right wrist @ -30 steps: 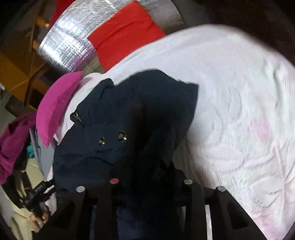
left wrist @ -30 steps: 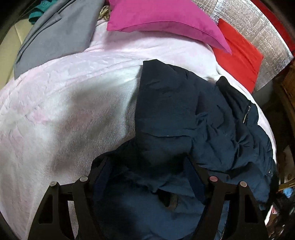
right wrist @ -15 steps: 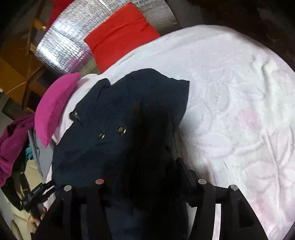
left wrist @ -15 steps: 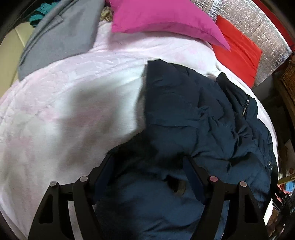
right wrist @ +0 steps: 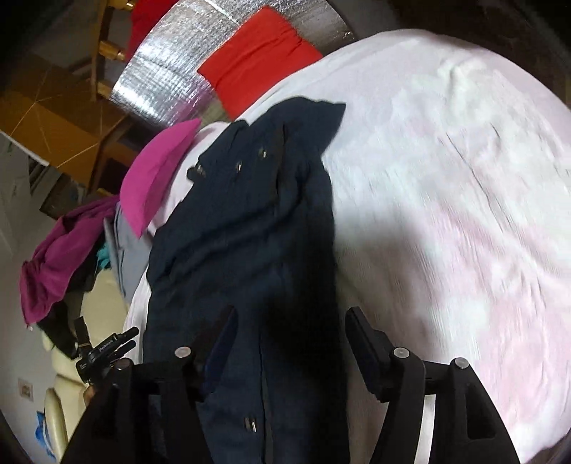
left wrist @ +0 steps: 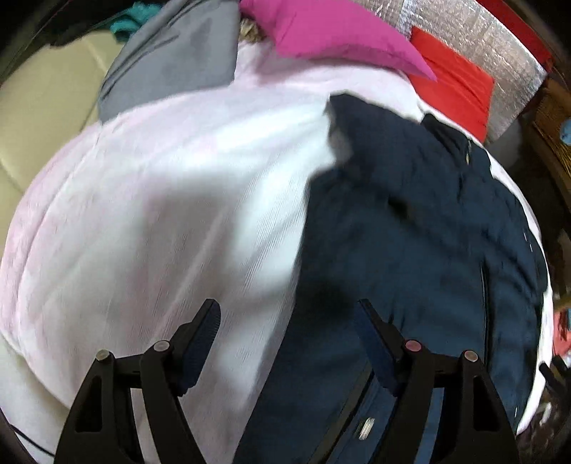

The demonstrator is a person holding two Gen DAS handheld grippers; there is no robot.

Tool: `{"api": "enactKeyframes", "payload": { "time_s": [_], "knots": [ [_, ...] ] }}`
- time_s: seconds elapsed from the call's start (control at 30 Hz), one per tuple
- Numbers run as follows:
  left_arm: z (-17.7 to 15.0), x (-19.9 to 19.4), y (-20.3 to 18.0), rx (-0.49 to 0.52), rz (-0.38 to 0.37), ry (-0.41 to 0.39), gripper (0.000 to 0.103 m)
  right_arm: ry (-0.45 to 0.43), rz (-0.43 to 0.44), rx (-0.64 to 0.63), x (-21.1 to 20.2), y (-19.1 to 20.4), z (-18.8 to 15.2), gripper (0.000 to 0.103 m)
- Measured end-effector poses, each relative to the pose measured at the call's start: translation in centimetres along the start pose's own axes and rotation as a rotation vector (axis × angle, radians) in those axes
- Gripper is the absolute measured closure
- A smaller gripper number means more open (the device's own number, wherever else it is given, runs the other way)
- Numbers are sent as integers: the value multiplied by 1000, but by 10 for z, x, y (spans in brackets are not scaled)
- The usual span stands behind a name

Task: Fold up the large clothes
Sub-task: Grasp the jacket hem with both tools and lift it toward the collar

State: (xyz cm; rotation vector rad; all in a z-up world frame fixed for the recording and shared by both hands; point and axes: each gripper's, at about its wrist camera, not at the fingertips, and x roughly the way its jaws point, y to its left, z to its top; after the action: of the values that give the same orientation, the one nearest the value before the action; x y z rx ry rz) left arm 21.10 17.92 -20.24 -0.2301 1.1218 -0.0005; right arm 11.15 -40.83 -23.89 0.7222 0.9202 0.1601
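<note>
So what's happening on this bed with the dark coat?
A person with a two-finger gripper in each hand is folding a navy coat spread on a white-pink blanket. The left gripper is open over the coat's edge, gripping nothing. The right gripper is opening above the coat, its pads not pressing the fabric. A magenta pillow lies beyond.

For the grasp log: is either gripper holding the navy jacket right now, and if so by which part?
Nothing is held. The left gripper is open above the navy jacket; the right gripper is opening, its pads clear of the fabric.
</note>
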Motion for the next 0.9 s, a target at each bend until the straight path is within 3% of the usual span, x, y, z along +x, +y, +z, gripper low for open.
{"api": "enactKeyframes", "payload": {
  "time_s": [0.2,0.37,0.5,0.7,0.9],
  "knots": [
    [-34,-30,53,-60,-2,46,26,24,71,23,-19,-13,-39,37],
    [-52,-39,76,-64,-72,152,26,44,107,45,-31,-30,-63,36],
    [-71,-23,73,-15,-163,328,26,66,150,91,-37,-45,-82,36],
    [-88,6,55,47,-249,503,26,94,222,140,-38,-58,-101,36],
    [-99,18,29,104,-283,585,27,120,259,180,-29,-67,-112,34]
  ]
}}
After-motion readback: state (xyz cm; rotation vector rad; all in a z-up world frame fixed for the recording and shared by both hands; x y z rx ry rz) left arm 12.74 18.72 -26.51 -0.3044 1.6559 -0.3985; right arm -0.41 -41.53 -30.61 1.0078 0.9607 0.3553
